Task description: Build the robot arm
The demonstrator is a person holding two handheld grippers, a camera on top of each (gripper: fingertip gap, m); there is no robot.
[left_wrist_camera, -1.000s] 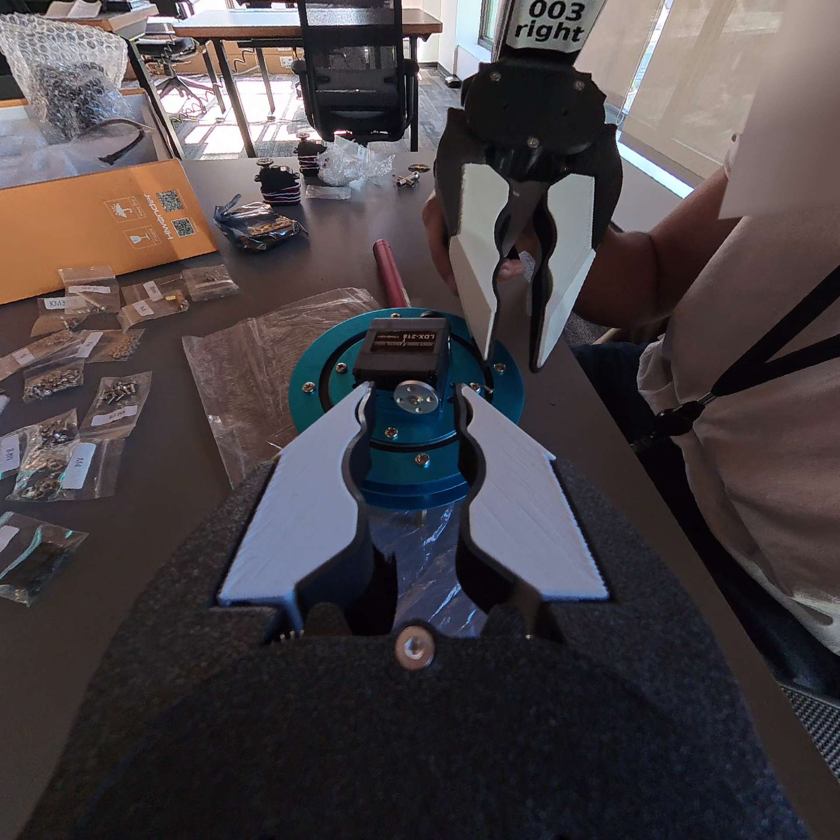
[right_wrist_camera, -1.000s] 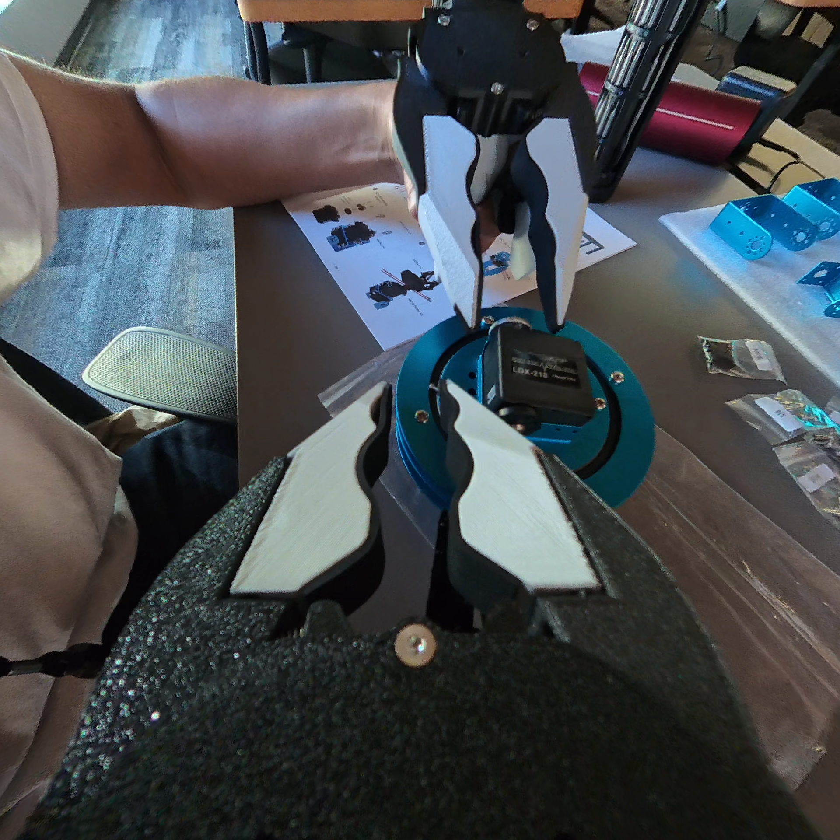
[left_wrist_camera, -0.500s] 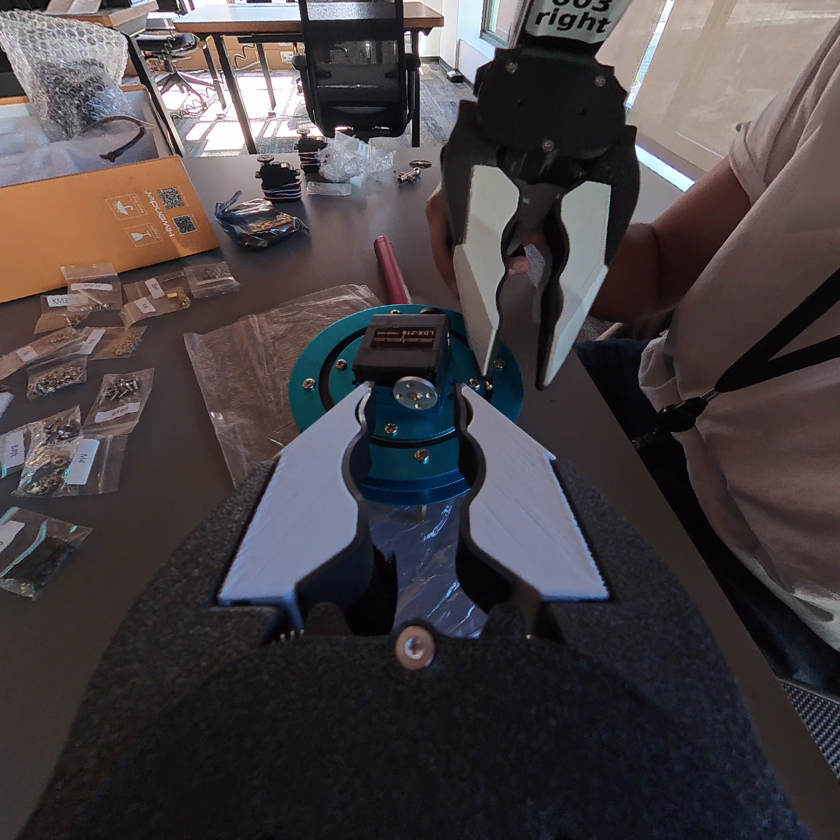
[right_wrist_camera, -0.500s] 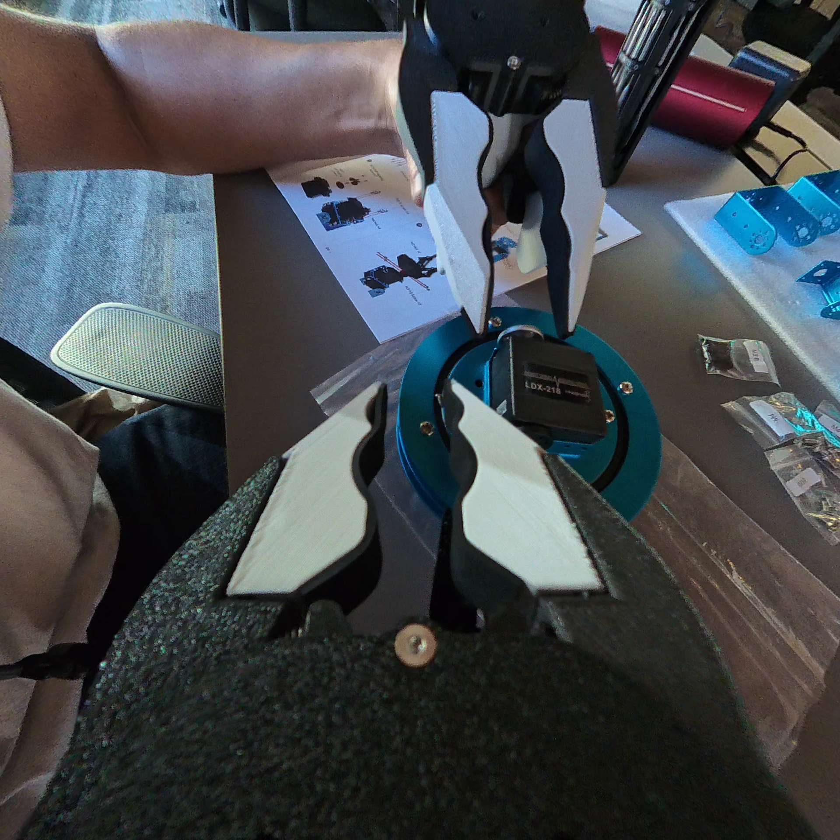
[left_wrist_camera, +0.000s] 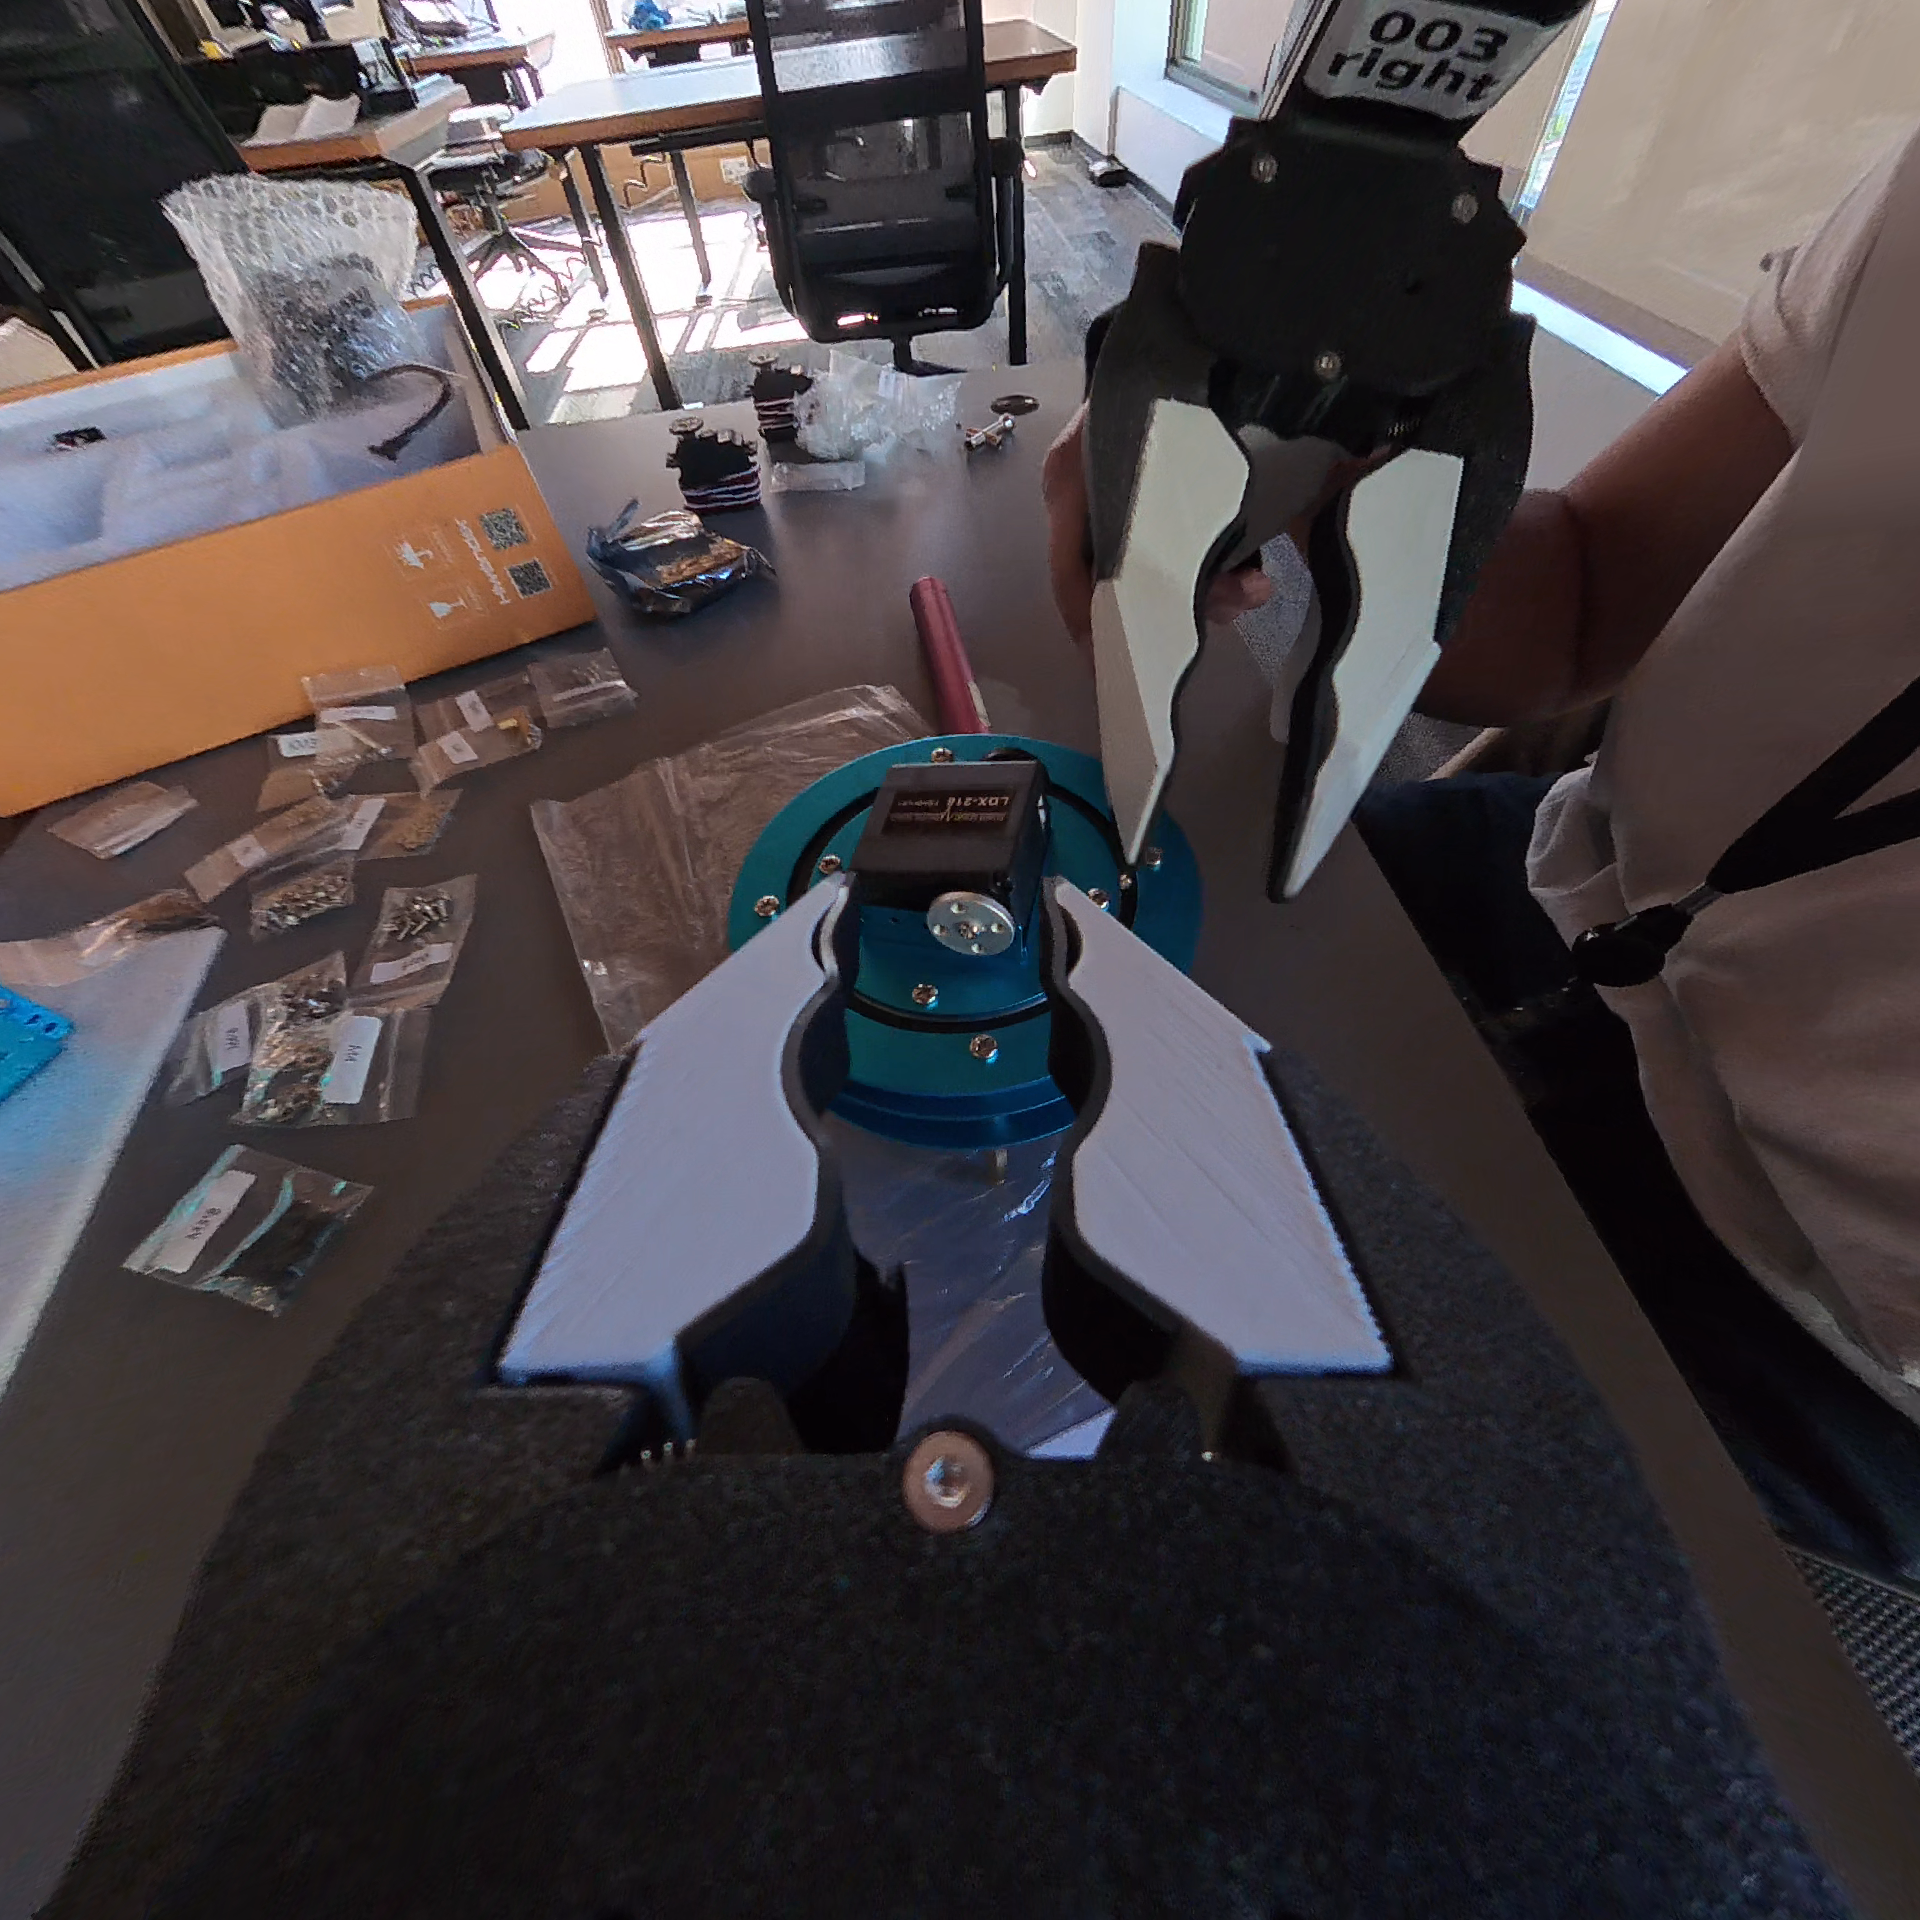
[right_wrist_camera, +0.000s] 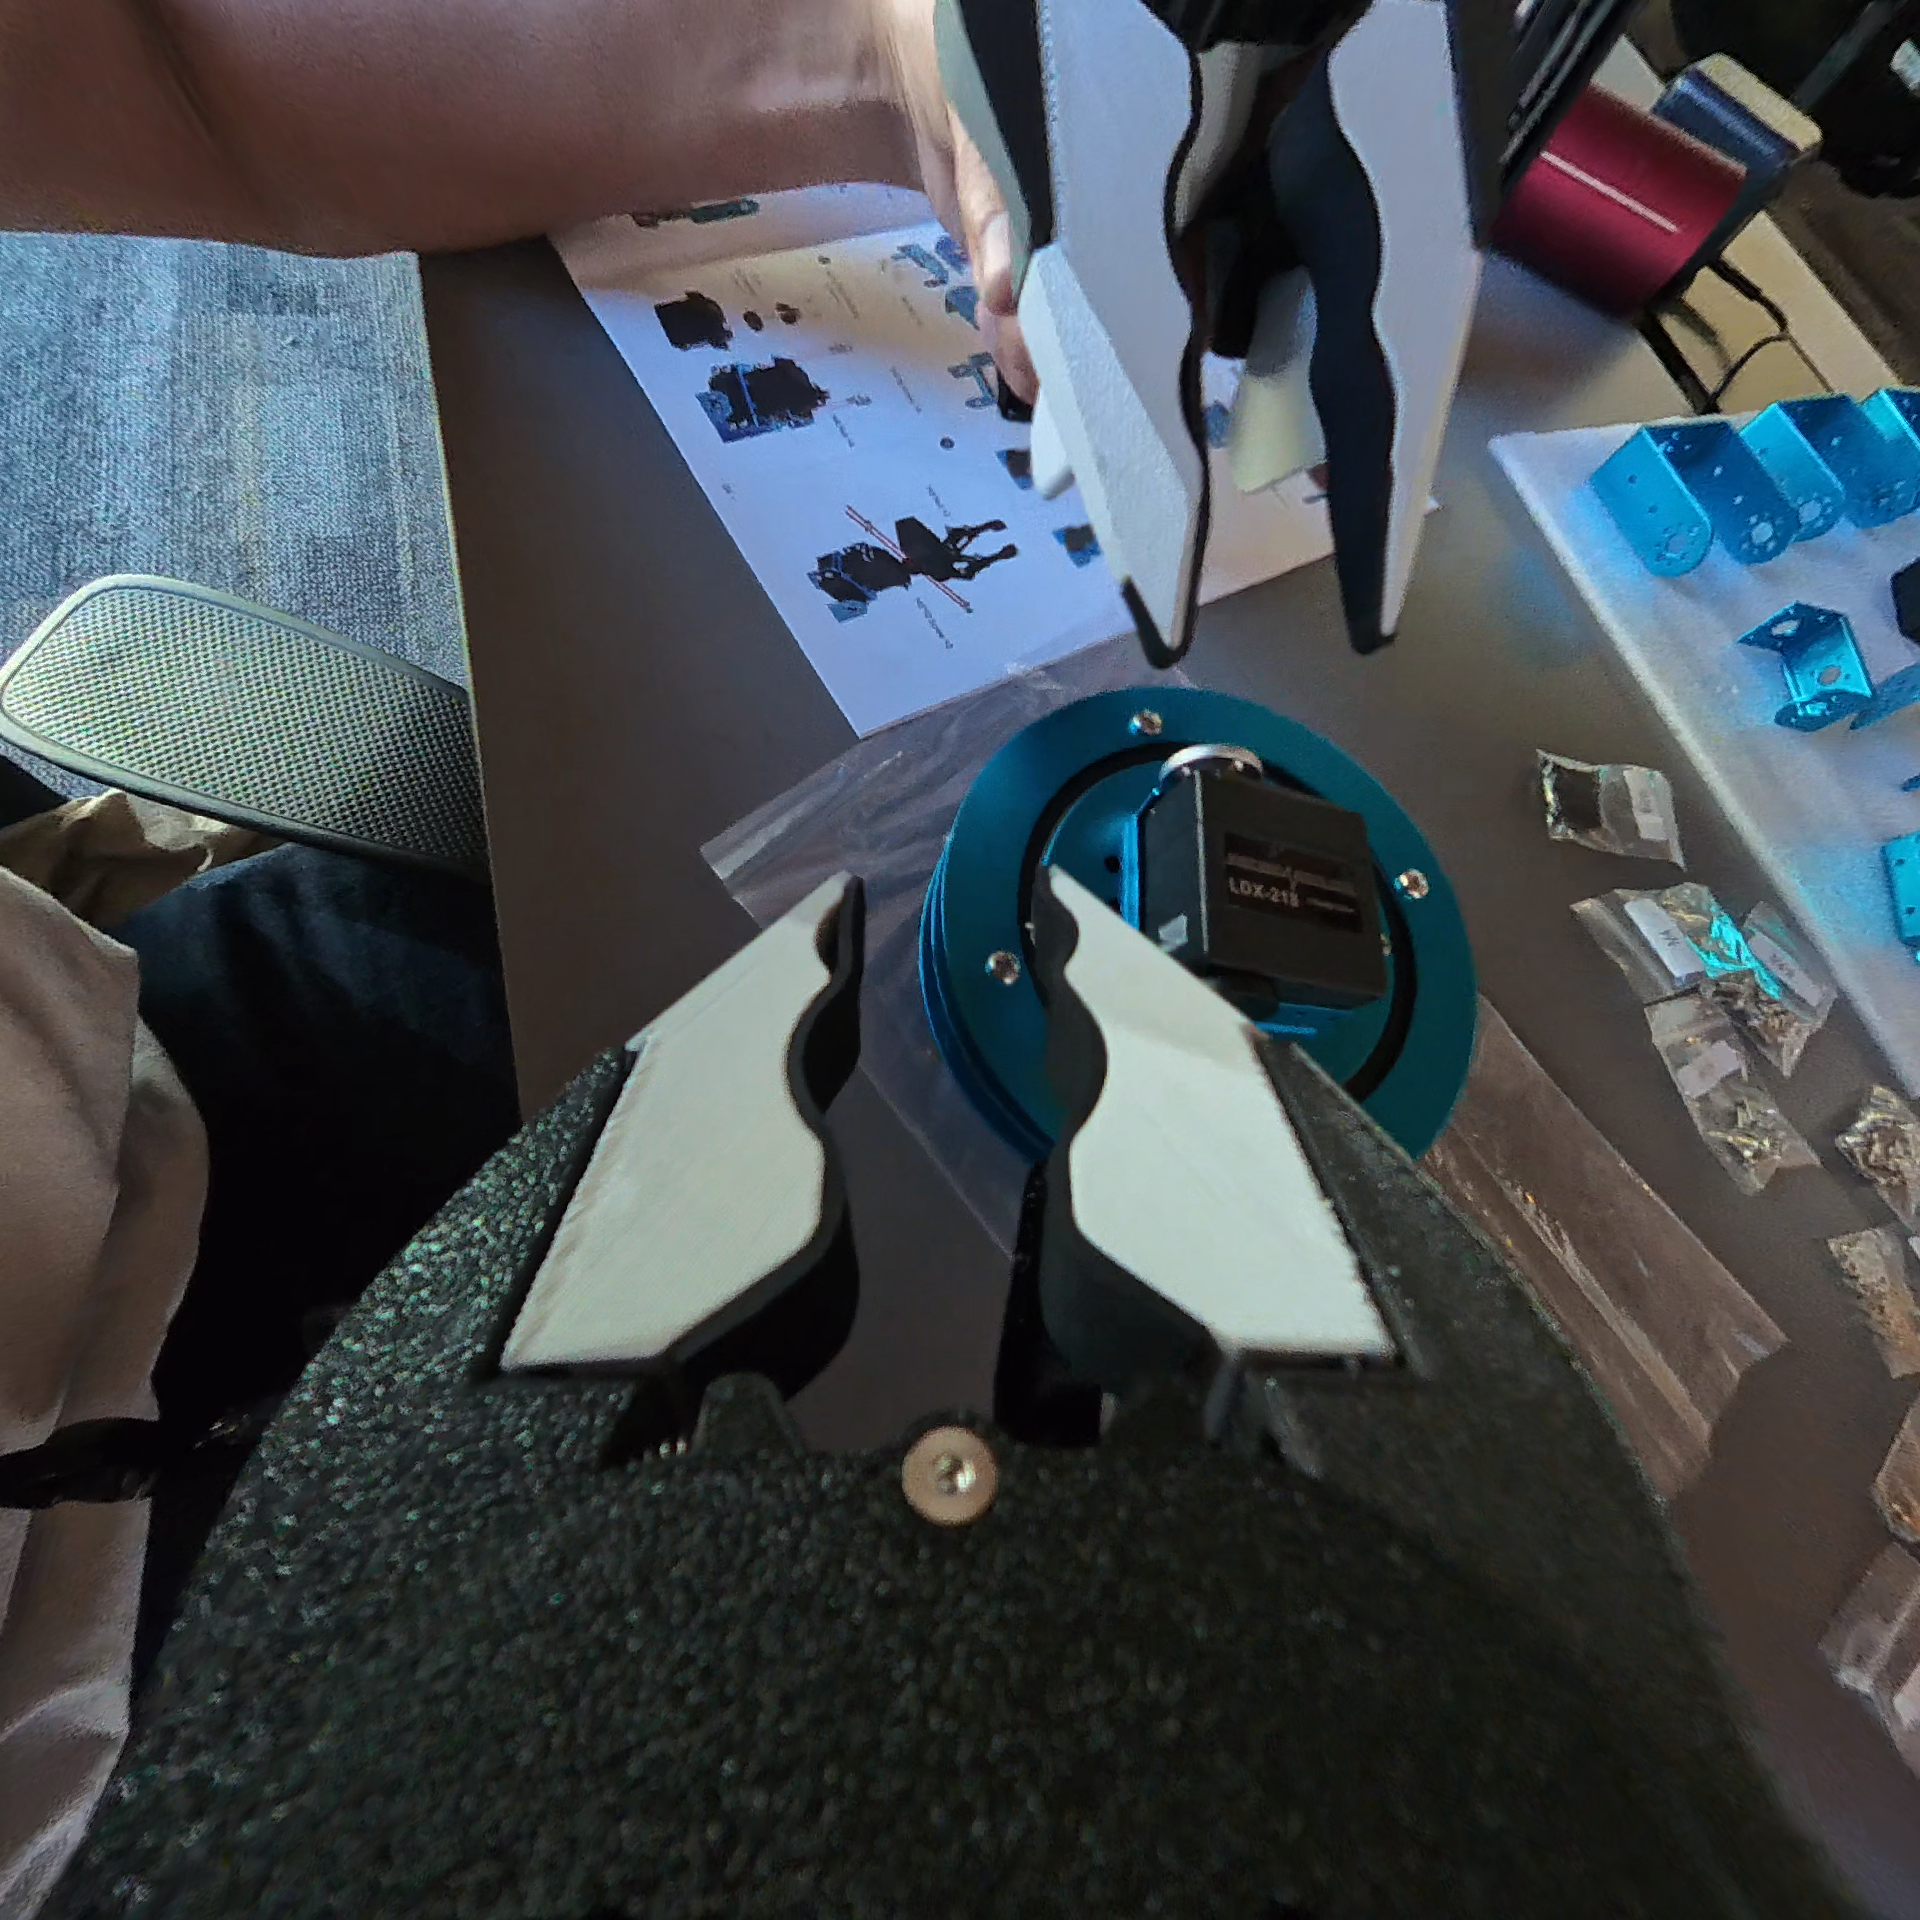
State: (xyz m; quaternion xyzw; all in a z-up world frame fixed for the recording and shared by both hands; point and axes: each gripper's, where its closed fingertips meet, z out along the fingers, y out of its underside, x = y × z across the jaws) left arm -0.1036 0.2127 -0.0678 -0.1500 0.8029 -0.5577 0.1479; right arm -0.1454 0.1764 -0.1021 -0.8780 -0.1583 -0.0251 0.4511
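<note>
Shift: seen from the right wrist view, the left gripper (right_wrist_camera: 1265,644) has drawn its tips back from the servo's far end and now hangs clear above the ring's far edge; that camera also looks down more steeply.
Left gripper (left_wrist_camera: 951,894): fingers spread, nothing held; in its own view the tips frame the servo's horn end, but contact cannot be told.
Right gripper (right_wrist_camera: 951,883): fingers spread, empty; its right finger overlaps the ring's near-left rim.
Blue ring base (right_wrist_camera: 1434,1039): flat on a clear plastic bag (left_wrist_camera: 665,862), near the table (right_wrist_camera: 623,831) edge where the person sits.
Black servo (right_wrist_camera: 1268,914): mounted upright in the ring's centre; silver horn disc (left_wrist_camera: 971,925) faces the left gripper.
Key relation: servo lies ahead and right of the right gripper; its long axis runs far to near in that view, angled slightly right. By the look of it, the right gripper (left_wrist_camera: 1210,873) is the nearer to the ring.
Surroundings, left side: orange box (left_wrist_camera: 260,613), screw packets (left_wrist_camera: 301,1049), red cylinder (left_wrist_camera: 945,655) just beyond the ring.
Surroundings, right view: instruction sheet (right_wrist_camera: 831,436) far left, blue brackets (right_wrist_camera: 1714,499) far right.
Obscured: servo's mount and underside; ring's near rim behind the fingers; the hands behind both grippers; packet contents too small to identify.
</note>
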